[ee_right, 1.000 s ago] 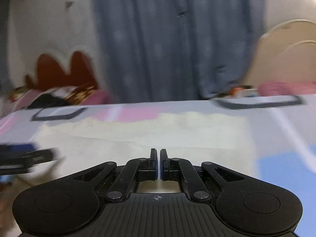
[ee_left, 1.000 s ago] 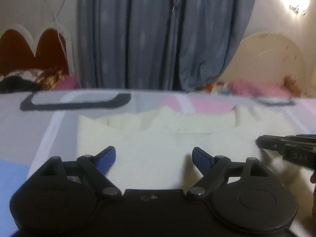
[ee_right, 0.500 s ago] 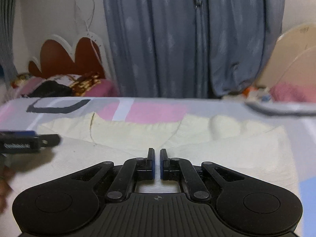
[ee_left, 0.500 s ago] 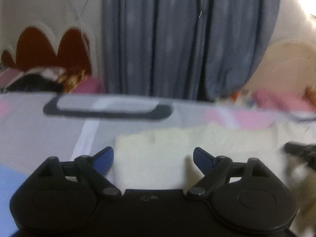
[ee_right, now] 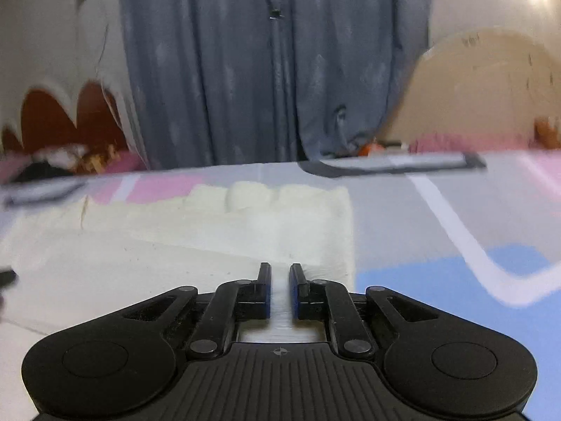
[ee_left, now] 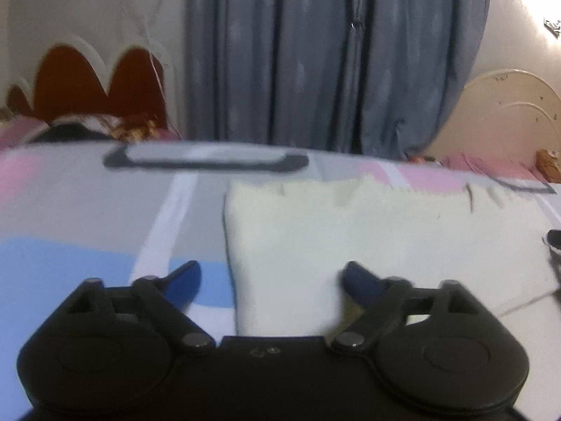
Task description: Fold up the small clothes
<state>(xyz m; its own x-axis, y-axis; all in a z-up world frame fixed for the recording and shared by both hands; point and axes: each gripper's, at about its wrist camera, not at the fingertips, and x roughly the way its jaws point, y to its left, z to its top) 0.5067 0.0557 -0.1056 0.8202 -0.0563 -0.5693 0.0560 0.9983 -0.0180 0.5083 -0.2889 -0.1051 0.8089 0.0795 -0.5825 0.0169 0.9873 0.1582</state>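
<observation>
A cream knitted garment (ee_left: 368, 231) lies flat on the patterned bedsheet (ee_left: 87, 210). My left gripper (ee_left: 270, 270) hovers over the garment's left edge with its jaws wide and closing a little. The edge runs between them and the pads touch nothing. In the right wrist view the garment (ee_right: 210, 238) ends at a straight right edge. My right gripper (ee_right: 280, 268) sits low over the garment's near right corner. Its jaws are opening, with a narrow gap and cloth showing beneath it. Each gripper shows as a dark tip at the edge of the other's view: right gripper (ee_left: 554, 238), left gripper (ee_right: 7, 277).
The sheet (ee_right: 455, 210) has grey, pink and blue patches with white stripes. Behind the bed hang blue-grey curtains (ee_left: 315, 70). A red scalloped headboard (ee_left: 87, 80) with bedding stands far left, and a cream headboard (ee_left: 508, 112) far right.
The left gripper slid left, from the garment's middle to its left edge. The right gripper slid right to the right edge, and its jaws parted slightly.
</observation>
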